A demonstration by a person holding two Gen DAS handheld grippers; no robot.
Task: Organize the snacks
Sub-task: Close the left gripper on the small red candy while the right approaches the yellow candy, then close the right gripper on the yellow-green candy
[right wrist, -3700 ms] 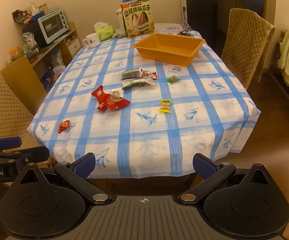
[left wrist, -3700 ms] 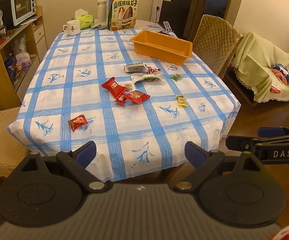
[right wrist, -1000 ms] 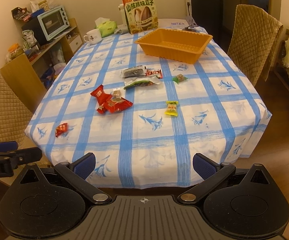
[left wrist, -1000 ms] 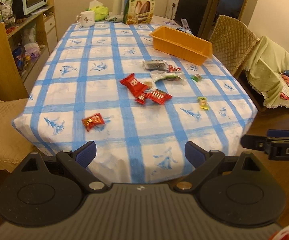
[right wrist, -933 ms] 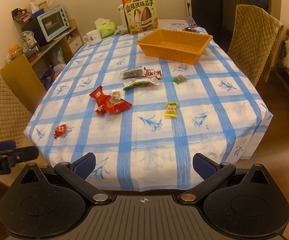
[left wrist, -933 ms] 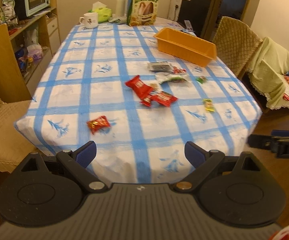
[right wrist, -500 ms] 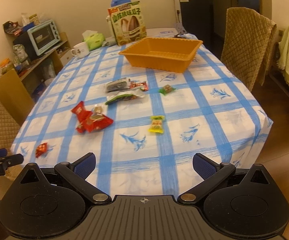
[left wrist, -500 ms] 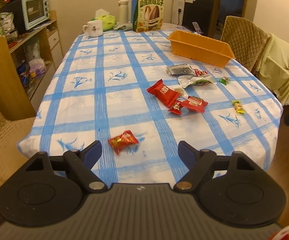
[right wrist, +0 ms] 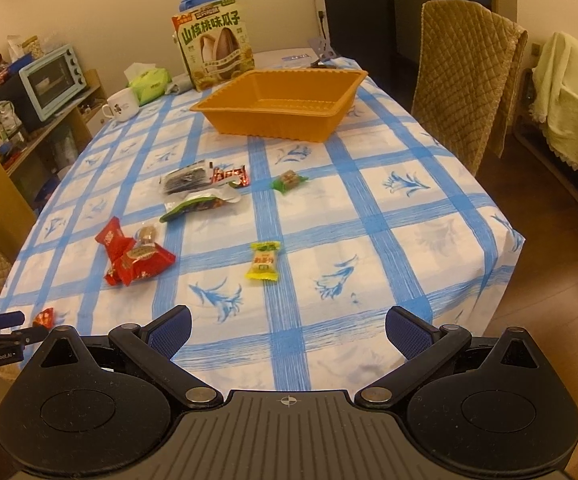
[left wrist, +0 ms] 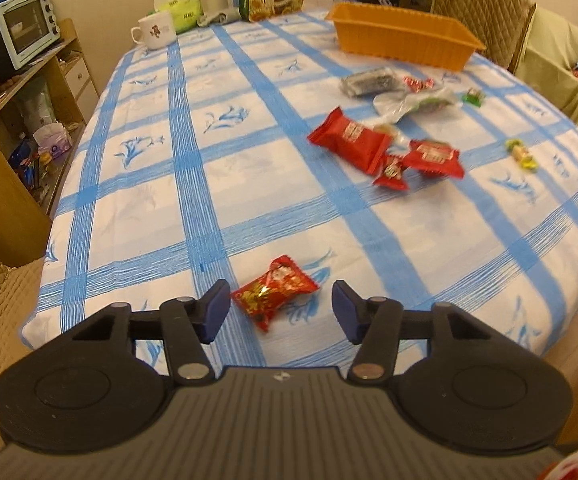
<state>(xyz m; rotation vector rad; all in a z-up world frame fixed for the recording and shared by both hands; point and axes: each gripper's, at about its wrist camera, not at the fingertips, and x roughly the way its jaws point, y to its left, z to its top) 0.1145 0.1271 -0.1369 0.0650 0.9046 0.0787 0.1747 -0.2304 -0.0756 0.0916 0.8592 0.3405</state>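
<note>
Several snack packets lie on a blue-checked tablecloth (left wrist: 209, 184). My left gripper (left wrist: 279, 310) is open, and a small red candy packet (left wrist: 275, 292) lies between its fingertips near the table's front left edge; the packet also shows in the right wrist view (right wrist: 45, 317). Red packets (left wrist: 353, 144) cluster mid-table. An empty orange basket (right wrist: 285, 106) stands at the far side. My right gripper (right wrist: 287, 332) is open and empty over the front edge, short of a yellow-green candy (right wrist: 263, 266). A green candy (right wrist: 287, 181) and dark packets (right wrist: 187, 178) lie beyond.
A large sunflower-seed bag (right wrist: 215, 46), a mug (right wrist: 121, 106) and a tissue pack (right wrist: 149, 80) stand at the table's far end. Quilted chairs (right wrist: 465, 76) sit on the right and left. A shelf with a toaster oven (right wrist: 51, 78) is on the left.
Both grippers have moved forward toward the table. The left gripper has come down around the small red candy packet and its jaws have narrowed somewhat.
</note>
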